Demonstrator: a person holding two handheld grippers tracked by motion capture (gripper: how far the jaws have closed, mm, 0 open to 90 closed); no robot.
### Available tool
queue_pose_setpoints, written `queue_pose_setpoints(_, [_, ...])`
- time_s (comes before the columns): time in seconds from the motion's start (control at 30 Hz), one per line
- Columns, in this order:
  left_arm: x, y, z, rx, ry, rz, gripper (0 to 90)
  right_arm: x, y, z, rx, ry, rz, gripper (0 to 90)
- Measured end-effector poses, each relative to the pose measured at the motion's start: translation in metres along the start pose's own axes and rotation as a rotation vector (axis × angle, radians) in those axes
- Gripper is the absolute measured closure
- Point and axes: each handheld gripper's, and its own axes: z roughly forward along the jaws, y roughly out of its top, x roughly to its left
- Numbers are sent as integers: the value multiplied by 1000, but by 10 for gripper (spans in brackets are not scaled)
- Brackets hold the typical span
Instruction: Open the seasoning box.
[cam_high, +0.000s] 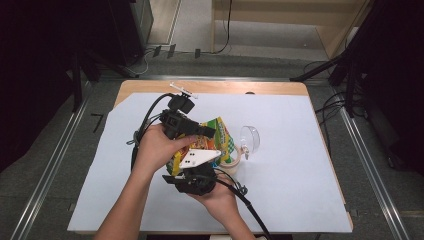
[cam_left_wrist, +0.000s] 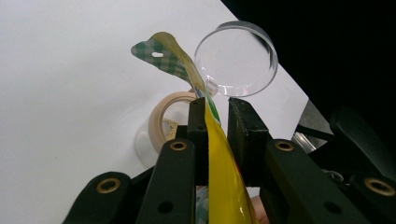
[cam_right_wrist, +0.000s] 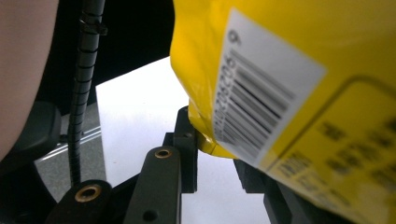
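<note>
A yellow snack bag (cam_high: 218, 137) with a green-checked top seam (cam_left_wrist: 159, 55) is held above the white-covered table (cam_high: 300, 175). My left gripper (cam_high: 209, 132) comes in from the left, shut on the bag's upper edge; in the left gripper view the yellow film (cam_left_wrist: 224, 186) runs up between its jaws (cam_left_wrist: 217, 119). My right gripper (cam_high: 199, 170) reaches up from the near side, under its white three-cornered plate. In the right gripper view it (cam_right_wrist: 217, 156) pinches the bag's lower corner, beside the barcode label (cam_right_wrist: 252, 107).
A clear round plastic container (cam_high: 250, 139) lies on its side just right of the bag (cam_left_wrist: 236, 58). A beige tape roll (cam_high: 233, 163) sits beneath the bag (cam_left_wrist: 161, 119). Cables trail from both grippers. Dark stands flank the table.
</note>
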Motion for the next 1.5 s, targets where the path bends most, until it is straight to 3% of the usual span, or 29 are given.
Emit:
queue_pose_setpoints(0.33, [2, 0, -3, -9, -7, -3, 801, 1, 1, 2, -4, -14, -3, 742])
queue_pose_setpoints(1.07, [-6, 1, -5, -14, 35, 24, 798, 5, 2, 3, -45, -27, 23, 739])
queue_pose_setpoints(1.5, [-6, 1, -6, -15, 37, 24, 799, 6, 2, 4, -59, -33, 36, 738])
